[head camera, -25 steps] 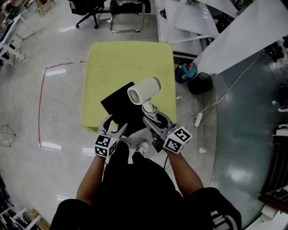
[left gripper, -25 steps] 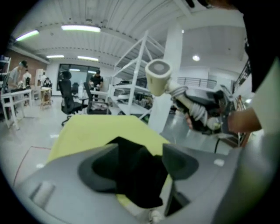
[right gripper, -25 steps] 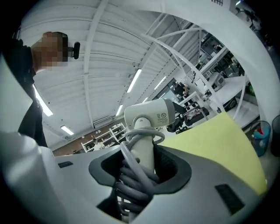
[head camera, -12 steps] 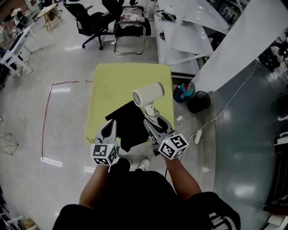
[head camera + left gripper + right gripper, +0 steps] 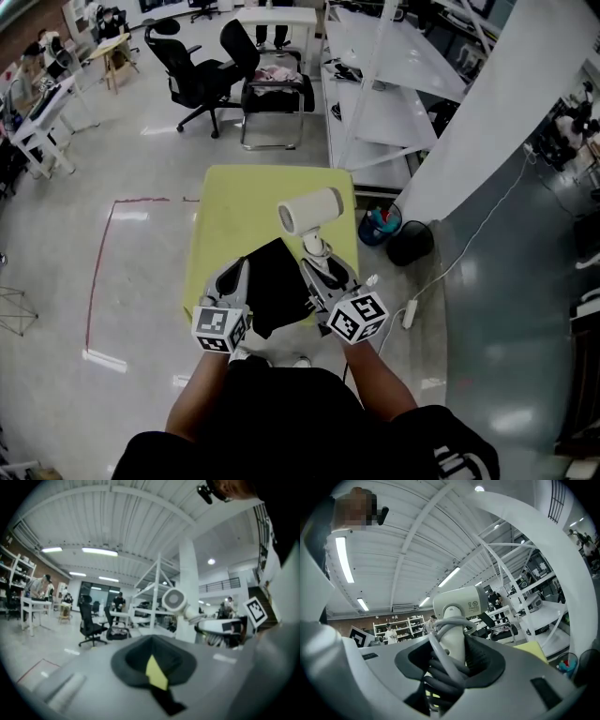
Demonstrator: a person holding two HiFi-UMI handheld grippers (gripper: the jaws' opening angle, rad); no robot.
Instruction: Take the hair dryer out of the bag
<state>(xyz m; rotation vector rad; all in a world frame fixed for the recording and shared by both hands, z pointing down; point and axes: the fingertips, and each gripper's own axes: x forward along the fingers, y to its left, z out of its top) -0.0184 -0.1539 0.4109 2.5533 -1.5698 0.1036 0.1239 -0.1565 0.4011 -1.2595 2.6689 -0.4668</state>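
Observation:
The white hair dryer (image 5: 309, 208) is in the air above the yellow table (image 5: 234, 202), outside the bag. My right gripper (image 5: 319, 261) is shut on its handle, where the grey cord is wound (image 5: 445, 667). The dryer's barrel (image 5: 457, 603) stands above the jaws, and the dryer (image 5: 174, 600) also shows in the left gripper view. The black bag (image 5: 277, 281) hangs limp between the grippers over the table's near edge. My left gripper (image 5: 236, 272) is shut at the bag's left edge, with a strip of black cloth (image 5: 166, 700) pinched low between its jaws.
Office chairs (image 5: 202, 66) and a white shelf frame (image 5: 375, 84) stand beyond the table. A blue bucket (image 5: 380, 225) and a black bin (image 5: 410, 242) sit at its right. A white cable with a plug block (image 5: 410, 314) lies on the floor. Red tape (image 5: 103, 272) marks the floor at left.
The left jaws, open at the bag's edge a second ago, are now shut. Both grippers have risen, lifting the dryer and the bag's edge. The head view has tilted up.

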